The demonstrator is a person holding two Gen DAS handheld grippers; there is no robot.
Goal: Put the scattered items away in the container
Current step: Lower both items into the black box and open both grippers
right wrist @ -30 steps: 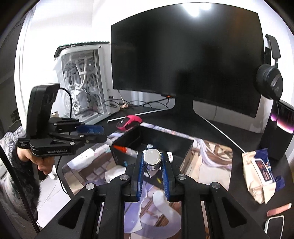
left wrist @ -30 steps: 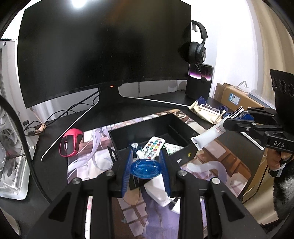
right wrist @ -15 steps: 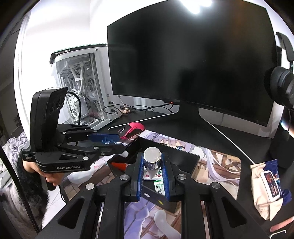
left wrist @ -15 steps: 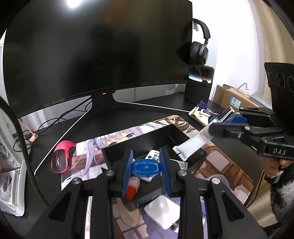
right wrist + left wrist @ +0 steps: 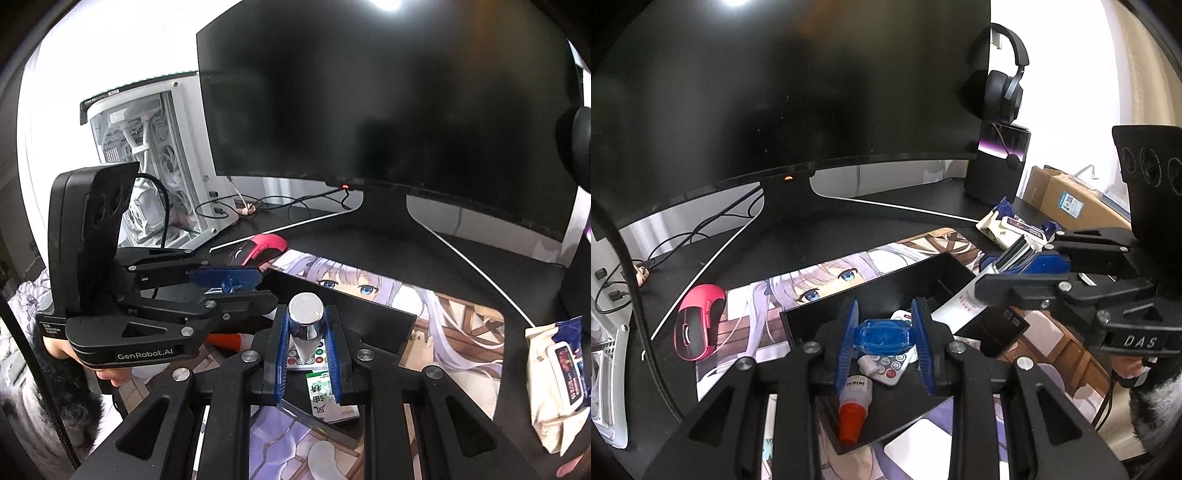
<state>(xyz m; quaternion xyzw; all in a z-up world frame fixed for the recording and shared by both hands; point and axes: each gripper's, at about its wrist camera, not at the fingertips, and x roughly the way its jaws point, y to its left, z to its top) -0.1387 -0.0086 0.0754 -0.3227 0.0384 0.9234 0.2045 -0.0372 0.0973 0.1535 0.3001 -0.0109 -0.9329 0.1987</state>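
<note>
Now, in the left wrist view, I am holding a translucent blue plastic case (image 5: 884, 335) crosswise between the left gripper (image 5: 885, 341) pads, jaws nearly closed on its ends, at lower centre over the black open box (image 5: 864, 295). It is looking light, hard and slick, so I am judging the end-to-end pinch safest. Inside the box a white remote with coloured buttons (image 5: 892, 363) and an orange-capped glue bottle (image 5: 852, 404) are lying. At right, the right gripper (image 5: 1015, 258) is carrying a white squeeze tube (image 5: 955, 308) by its crimped tail, nozzle end hanging toward the box.

Next, in the right wrist view, the right gripper (image 5: 306, 349) is sitting fully closed on that tube, its shiny silver cap (image 5: 306, 309) facing me at centre; the body is soft, so I am gripping the flat crimp. Below it, the remote (image 5: 306, 357) and a green-and-white packet (image 5: 327, 397) are resting in the box (image 5: 343, 306). The left gripper (image 5: 236, 282) is showing at left.
</note>
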